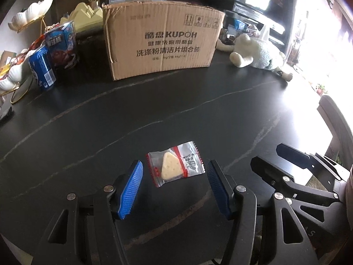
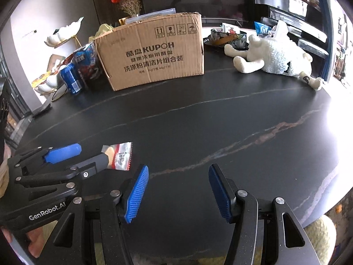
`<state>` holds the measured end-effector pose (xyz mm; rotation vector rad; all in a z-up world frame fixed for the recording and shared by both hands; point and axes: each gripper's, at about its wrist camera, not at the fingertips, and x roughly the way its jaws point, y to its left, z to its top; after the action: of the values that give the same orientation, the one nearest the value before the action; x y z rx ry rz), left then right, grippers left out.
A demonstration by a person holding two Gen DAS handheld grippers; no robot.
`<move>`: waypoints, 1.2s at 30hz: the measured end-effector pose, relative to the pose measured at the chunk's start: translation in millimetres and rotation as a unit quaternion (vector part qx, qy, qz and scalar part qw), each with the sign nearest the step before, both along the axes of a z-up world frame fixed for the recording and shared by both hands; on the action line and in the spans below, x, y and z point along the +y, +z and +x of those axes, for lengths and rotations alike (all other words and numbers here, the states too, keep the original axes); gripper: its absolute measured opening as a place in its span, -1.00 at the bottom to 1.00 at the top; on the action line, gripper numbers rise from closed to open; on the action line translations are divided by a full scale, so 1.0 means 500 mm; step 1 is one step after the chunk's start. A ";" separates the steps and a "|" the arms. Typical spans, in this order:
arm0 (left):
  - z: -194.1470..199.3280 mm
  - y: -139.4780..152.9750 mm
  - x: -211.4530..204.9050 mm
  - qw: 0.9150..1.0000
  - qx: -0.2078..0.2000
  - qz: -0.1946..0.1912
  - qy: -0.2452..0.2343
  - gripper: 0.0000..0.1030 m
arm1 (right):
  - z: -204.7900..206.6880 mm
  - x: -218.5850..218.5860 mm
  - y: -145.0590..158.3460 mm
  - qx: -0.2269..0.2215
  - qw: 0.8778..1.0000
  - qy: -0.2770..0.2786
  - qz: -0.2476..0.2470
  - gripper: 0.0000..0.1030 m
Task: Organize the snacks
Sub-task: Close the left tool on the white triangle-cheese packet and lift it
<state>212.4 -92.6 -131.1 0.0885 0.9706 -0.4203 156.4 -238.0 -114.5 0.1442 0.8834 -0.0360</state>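
Observation:
A small clear packet with a wedge-shaped cheese snack (image 1: 175, 163) lies on the dark table. My left gripper (image 1: 174, 171) is open, its blue pads on either side of the packet, not touching it. In the right wrist view the packet (image 2: 119, 155) shows partly behind the left gripper (image 2: 88, 154). My right gripper (image 2: 178, 174) is open and empty over bare table, to the right of the left one. It shows at the right edge of the left wrist view (image 1: 271, 156). A brown cardboard box (image 1: 162, 37) stands at the back, also in the right wrist view (image 2: 152, 50).
A blue can (image 1: 42, 68) and a blue snack carton (image 1: 62, 43) stand left of the box, beside white shell-shaped dishes (image 1: 13, 75). A white plush sheep (image 2: 278, 57) lies at the back right. The table's edge (image 2: 331, 176) curves at right.

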 end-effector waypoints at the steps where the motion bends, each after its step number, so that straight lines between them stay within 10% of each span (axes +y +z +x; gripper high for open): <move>1: 0.003 -0.004 -0.001 1.000 0.002 0.002 0.001 0.15 | 0.002 -0.001 -0.002 0.000 1.000 0.001 0.002 0.13; 36: 0.018 -0.045 -0.015 1.000 0.011 0.005 0.007 -0.35 | 0.018 0.001 -0.028 0.010 1.000 0.003 0.018 0.13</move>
<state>221.3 -100.1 -153.7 0.0866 0.9956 -0.4034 165.5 -237.5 -128.6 0.1749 0.9042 -0.0166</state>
